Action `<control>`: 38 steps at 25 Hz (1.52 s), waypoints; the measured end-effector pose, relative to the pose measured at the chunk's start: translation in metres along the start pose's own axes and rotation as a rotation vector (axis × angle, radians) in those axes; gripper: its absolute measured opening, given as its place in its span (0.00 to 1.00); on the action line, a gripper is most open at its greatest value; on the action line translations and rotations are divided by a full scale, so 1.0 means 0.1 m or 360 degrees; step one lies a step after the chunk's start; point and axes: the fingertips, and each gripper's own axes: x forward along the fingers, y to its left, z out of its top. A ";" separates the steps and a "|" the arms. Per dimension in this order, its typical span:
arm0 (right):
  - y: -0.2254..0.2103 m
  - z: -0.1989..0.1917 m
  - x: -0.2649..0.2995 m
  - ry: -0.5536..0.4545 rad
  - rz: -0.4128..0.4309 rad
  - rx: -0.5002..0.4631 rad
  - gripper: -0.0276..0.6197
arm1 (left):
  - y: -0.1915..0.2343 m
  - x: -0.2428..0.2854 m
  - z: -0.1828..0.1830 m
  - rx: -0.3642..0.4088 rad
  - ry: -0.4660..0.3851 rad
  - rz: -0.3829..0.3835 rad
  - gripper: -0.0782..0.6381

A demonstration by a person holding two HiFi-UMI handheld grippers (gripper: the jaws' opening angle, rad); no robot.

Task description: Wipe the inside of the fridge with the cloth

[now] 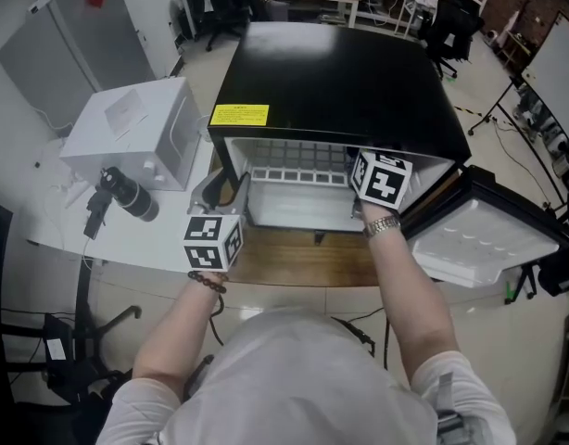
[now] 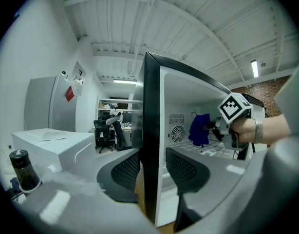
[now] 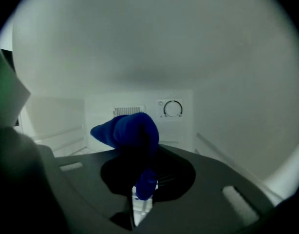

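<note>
Softly bunched, the blue cloth [image 3: 127, 130] is pinched by the right gripper [image 3: 140, 182], the glossy fridge wall [image 2: 150, 121] by the left gripper [image 2: 152, 174].

Blue cloth [image 3: 127, 130] hangs bunched inside the open black fridge [image 1: 340, 82].

The person wears a pale grey short-sleeved shirt [image 1: 294, 378]. Beyond the shirt's left sleeve is a dark beaded bracelet [image 1: 207, 283]; beyond its right sleeve, a silver metal watch band [image 1: 382, 225]. The left gripper [image 2: 152, 174] is grey with black perforated pads [image 2: 125, 172]. It and the right gripper [image 3: 140, 182] each carry a white cube with black square markers.
</note>
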 end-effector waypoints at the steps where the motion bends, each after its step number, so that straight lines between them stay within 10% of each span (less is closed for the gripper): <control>1: 0.13 0.02 -0.02 -0.0014 0.0046 0.0009 0.10 | 0.00 0.00 0.00 0.0000 -0.0001 -0.0004 0.34; 16: 1.92 -0.06 -0.27 0.0024 0.0666 0.0096 0.10 | -0.03 0.00 0.01 0.0019 0.0009 -0.0048 0.33; 38: 1.37 -0.66 -0.19 0.0204 0.0441 -0.0032 0.10 | 0.00 -0.03 0.02 -0.0011 -0.0022 -0.0019 0.33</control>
